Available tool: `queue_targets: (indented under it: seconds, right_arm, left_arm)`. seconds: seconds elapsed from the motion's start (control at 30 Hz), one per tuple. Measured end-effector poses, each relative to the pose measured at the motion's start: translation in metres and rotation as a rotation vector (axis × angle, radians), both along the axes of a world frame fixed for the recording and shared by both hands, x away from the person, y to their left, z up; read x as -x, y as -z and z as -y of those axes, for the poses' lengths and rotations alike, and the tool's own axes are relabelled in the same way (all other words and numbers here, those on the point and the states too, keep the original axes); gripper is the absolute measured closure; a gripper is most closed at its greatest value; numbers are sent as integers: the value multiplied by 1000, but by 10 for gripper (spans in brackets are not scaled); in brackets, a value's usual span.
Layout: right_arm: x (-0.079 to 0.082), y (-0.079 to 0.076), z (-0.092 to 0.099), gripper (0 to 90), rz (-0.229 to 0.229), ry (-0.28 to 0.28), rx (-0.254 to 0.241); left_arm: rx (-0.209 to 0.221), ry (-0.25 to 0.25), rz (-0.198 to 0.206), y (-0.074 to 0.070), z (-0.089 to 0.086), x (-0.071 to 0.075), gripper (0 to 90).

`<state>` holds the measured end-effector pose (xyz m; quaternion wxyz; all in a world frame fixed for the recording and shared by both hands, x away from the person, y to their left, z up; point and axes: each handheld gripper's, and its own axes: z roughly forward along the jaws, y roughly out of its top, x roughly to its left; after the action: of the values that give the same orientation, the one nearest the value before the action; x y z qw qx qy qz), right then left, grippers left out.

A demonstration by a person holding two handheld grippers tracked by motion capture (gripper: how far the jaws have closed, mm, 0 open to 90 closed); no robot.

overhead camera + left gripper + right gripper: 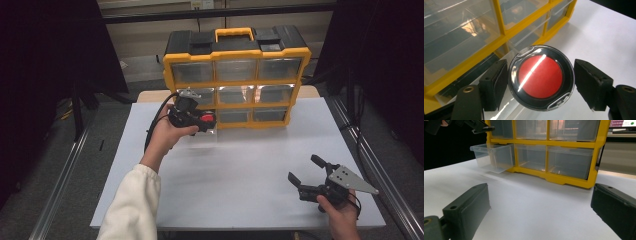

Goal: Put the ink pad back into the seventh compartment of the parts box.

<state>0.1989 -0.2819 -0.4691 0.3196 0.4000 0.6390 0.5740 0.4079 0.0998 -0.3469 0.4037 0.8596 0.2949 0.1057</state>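
The left tool [540, 82] grips a round red-faced disc [541, 77] above the open bottom-left drawer [492, 157]; its slick rim could slip and miss. The right tool [309, 176] rests wide, empty, on the bench [240, 165].

A round red disc [541, 77] in a clear black-rimmed case, seemingly held above the open drawer [491, 157].

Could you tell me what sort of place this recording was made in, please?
Probably a lab or workshop test bench: a white table ringed by dark curtains and metal rails, holding a yellow drawer cabinet, with a hand-held gripper lying ready.
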Motion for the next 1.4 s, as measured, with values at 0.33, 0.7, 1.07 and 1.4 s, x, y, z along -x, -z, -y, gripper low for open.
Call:
queue_targets:
  seconds: [0.33,0.7,1.07,1.4]
  right_arm:
    - [0,0,0,15,1,1,2]
    - [1,0,1,16,-3,2,5]
    - [1,0,0,16,-1,5,2]
    - [0,0,0,16,-1,3,3]
  left_arm:
    - [-9,-22,1,3,-2,-4,293]
    - [-24,-43,3,5,-6,-10,293]
    - [-29,-84,-9,14,-11,-16,293]
    - [-26,-120,-9,20,-12,-20,293]
